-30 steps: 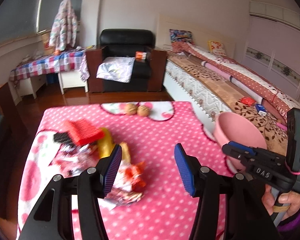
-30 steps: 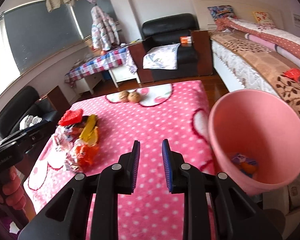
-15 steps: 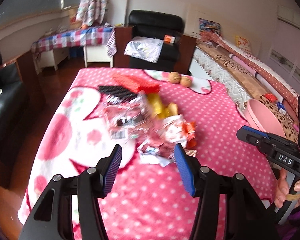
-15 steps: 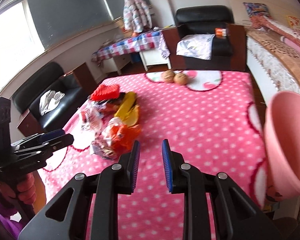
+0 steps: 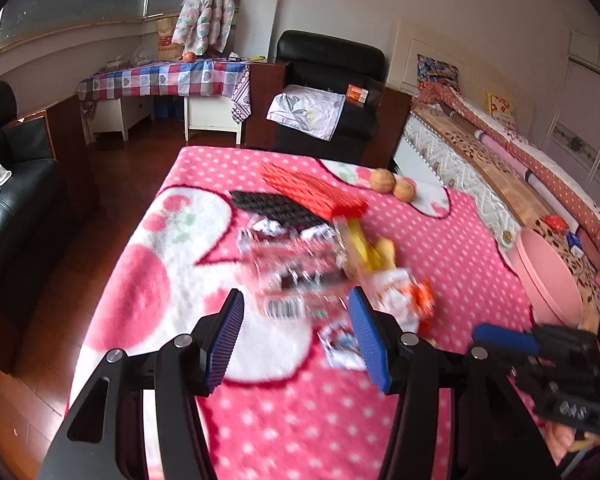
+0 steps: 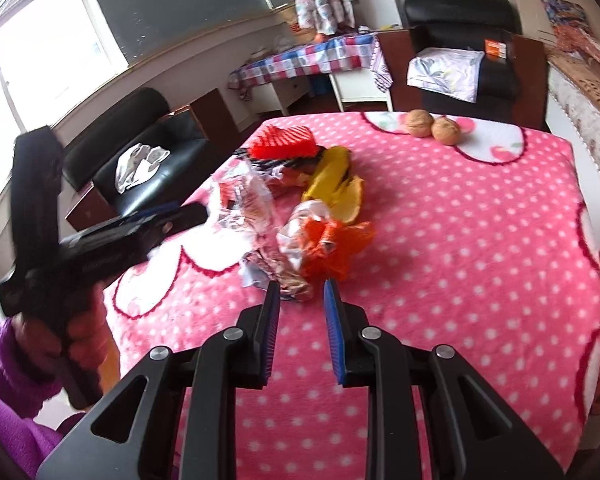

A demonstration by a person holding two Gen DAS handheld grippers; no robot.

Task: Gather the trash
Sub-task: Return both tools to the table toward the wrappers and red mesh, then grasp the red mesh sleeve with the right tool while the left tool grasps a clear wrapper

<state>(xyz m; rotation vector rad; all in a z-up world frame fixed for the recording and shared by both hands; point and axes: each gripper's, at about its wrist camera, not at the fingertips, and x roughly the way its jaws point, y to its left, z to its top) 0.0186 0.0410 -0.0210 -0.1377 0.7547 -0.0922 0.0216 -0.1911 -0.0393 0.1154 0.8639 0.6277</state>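
A heap of trash lies on the pink dotted blanket point(image 5: 440, 232): a clear red-printed wrapper point(image 5: 296, 276) with a barcode, a yellow banana peel point(image 5: 364, 248), an orange wrapper point(image 5: 420, 300). My left gripper point(image 5: 296, 304) is open, low over the near edge of the clear wrapper, with nothing gripped. My right gripper point(image 6: 302, 292) is open by a narrow gap with nothing in it, just short of the orange wrapper point(image 6: 340, 248) and a crumpled foil wrapper point(image 6: 296, 280). The banana peel point(image 6: 336, 184) lies behind. The pink bin point(image 5: 548, 276) stands at the table's right side.
A red mesh block point(image 5: 312, 192) rests on a black one point(image 5: 276, 208) behind the heap. Two walnuts point(image 6: 432, 126) sit at the far edge. A black armchair point(image 5: 328, 92) stands beyond the table, a bed point(image 5: 500, 160) to the right, a black sofa point(image 6: 140, 160) to the left.
Both views have swung left, away from the pink bin and onto the trash heap. Both grippers have come lower and closer to it. Neither jaw gap has changed.
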